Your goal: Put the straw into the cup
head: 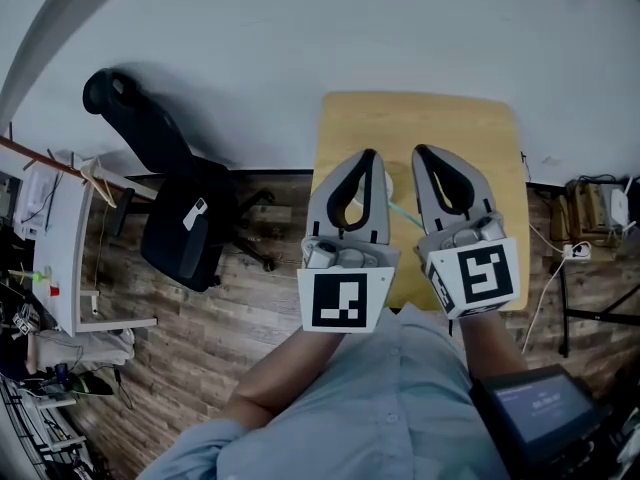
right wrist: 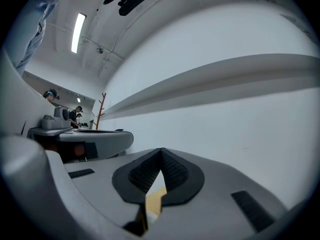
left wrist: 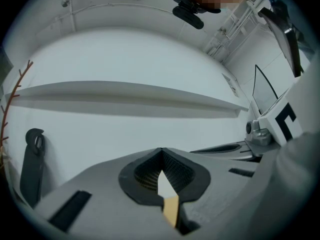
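Between the two raised grippers, on the tabletop (head: 430,118), the straw (head: 404,214) lies slanting, its far end by the cup (head: 388,182) (mostly hidden). Right gripper (head: 421,151) is nearer; left gripper (head: 370,154) likewise has its fingers pressed together, empty.

Greys, black and pale wood in the head view.
Light tan wooden tabletop (head: 420,118) at upper centre. Over it, pale grey plastic left gripper (head: 368,158) and right gripper (head: 420,154), both lined in black, with black-and-white square-patterned marker cubes (head: 345,301) at lower centre. Thin mint-green straw (head: 403,211) between them. Black office chair (head: 185,218) at left, on brown wood-plank floor (head: 250,318). White wall (head: 300,28) along the top. Light blue shirt sleeves (head: 400,408) at bottom.
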The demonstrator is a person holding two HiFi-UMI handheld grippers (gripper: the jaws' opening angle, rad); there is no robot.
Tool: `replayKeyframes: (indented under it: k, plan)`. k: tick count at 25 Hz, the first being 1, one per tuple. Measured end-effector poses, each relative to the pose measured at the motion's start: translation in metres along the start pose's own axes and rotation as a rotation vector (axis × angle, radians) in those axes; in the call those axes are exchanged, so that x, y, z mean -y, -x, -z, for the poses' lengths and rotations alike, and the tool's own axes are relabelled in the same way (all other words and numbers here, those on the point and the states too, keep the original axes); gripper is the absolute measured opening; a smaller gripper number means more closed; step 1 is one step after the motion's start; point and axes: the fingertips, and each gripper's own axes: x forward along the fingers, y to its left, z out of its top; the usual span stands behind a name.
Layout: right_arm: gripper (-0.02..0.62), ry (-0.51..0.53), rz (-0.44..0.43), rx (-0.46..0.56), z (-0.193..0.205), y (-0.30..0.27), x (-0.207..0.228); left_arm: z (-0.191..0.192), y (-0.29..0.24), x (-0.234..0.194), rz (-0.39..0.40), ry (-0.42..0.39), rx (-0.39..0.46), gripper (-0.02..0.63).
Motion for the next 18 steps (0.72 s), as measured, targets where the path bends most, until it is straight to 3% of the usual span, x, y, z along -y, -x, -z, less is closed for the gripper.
replayKeyframes:
  k: [18]
  plan:
    - [-0.002,0.005,-0.002,-0.004,0.0004,-0.0029,-0.0003,0.0022,-0.0036,-0.0016,0.002,0.016,0.007,-0.008]
